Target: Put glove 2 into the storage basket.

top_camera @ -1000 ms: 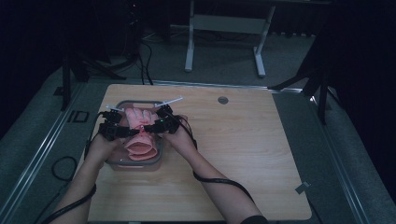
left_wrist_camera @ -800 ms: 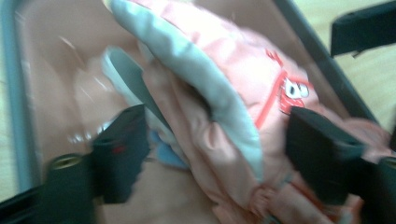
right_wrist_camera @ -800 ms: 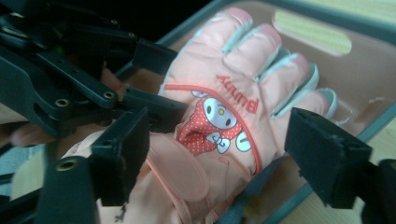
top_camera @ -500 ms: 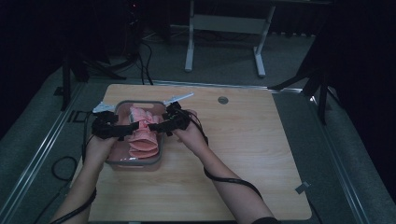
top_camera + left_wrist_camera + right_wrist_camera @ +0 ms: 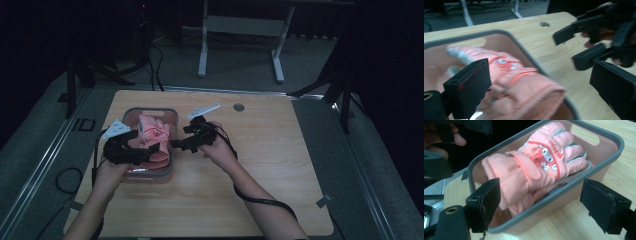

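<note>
High view: gloves in tub between both open tongs.

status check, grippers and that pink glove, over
Both grippers open: left gripper over the bin, right gripper just outside. Pink gloves lie in the bin, ungripped. Nothing in the way.

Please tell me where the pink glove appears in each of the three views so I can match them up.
High view: the pink glove lies in the grey-rimmed bin, left of centre.
Left gripper view: lower centre, blurred, inside the bin's rim.
Right gripper view: centre, cuff toward the camera.
Shared landmark: the bin's grey rim.
</note>
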